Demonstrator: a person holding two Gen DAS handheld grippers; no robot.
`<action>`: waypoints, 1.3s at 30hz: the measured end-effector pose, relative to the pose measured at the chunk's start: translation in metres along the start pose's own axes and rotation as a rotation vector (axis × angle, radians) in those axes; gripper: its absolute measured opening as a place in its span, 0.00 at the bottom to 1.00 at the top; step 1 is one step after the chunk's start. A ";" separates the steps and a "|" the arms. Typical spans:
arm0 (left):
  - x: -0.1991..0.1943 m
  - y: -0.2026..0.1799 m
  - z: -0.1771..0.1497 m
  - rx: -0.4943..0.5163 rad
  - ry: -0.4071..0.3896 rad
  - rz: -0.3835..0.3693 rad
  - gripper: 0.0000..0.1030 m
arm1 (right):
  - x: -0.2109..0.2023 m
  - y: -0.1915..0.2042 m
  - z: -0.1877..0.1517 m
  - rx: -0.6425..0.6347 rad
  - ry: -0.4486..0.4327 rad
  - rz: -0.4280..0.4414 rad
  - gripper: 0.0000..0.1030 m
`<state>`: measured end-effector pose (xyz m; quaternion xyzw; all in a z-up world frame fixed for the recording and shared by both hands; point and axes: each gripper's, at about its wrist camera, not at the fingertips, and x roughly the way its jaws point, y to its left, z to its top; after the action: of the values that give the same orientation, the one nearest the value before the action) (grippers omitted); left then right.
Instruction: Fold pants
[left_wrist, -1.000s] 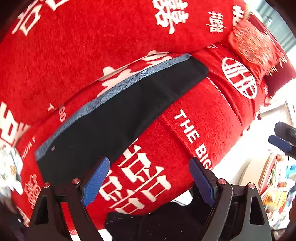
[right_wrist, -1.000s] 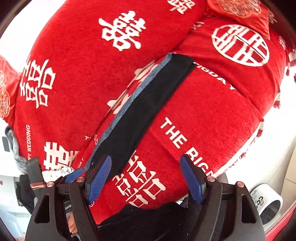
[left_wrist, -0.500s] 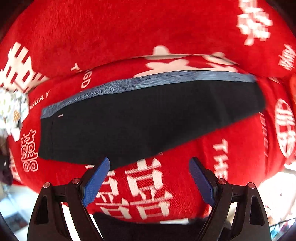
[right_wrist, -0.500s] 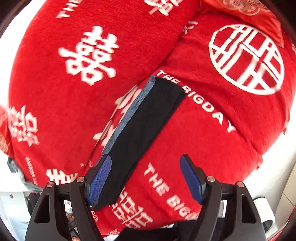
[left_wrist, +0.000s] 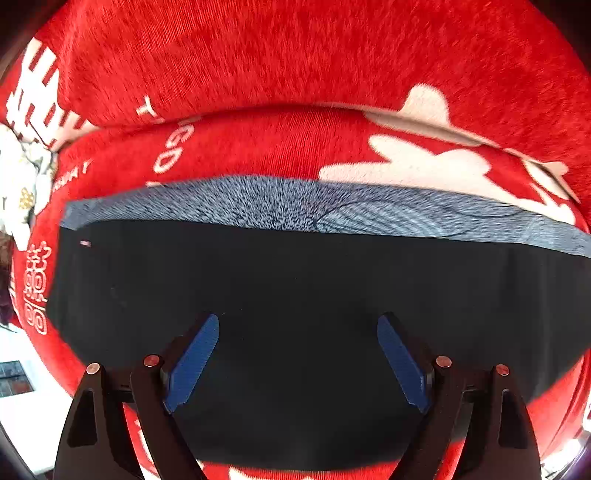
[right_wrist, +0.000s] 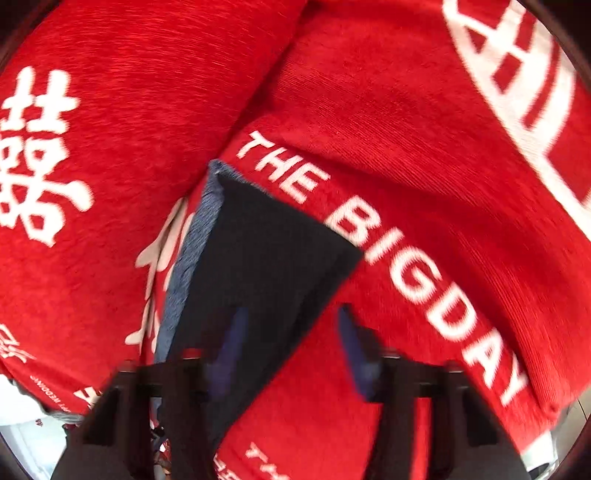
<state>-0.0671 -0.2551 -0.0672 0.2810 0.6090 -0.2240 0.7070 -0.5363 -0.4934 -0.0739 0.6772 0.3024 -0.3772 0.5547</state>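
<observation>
The black pants (left_wrist: 295, 280) lie flat as a long folded strip on a red sofa seat, with a grey-blue inner layer (left_wrist: 295, 206) showing along the far edge. My left gripper (left_wrist: 298, 354) is open, low over the middle of the black cloth, holding nothing. In the right wrist view the pants' end (right_wrist: 258, 266) points away with its corner near white lettering. My right gripper (right_wrist: 291, 350) is open and blurred, over that end's near edge, one finger over the cloth, the other over red fabric.
The red sofa cover (right_wrist: 424, 166) has white characters and the words "THE BIGDAY". The backrest cushion (left_wrist: 295, 55) rises right behind the pants. A white patterned item (left_wrist: 22, 184) sits at the left edge. Floor shows at the lower left.
Both grippers have moved in closer and lower over the pants. The left one now hovers right over the black cloth's middle; the right one has reached the pants' end.
</observation>
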 end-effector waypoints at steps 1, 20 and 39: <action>0.005 0.000 -0.002 0.001 -0.003 -0.003 0.86 | -0.002 0.004 0.000 -0.032 -0.015 0.003 0.05; 0.006 -0.002 -0.019 0.074 -0.071 -0.003 1.00 | 0.003 0.007 0.000 -0.104 -0.010 0.063 0.11; -0.032 -0.077 0.004 0.234 -0.147 -0.113 1.00 | 0.030 0.135 -0.054 -0.673 0.056 -0.069 0.30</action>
<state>-0.1202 -0.3153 -0.0446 0.3095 0.5402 -0.3531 0.6983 -0.3989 -0.4679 -0.0235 0.4554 0.4480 -0.2558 0.7256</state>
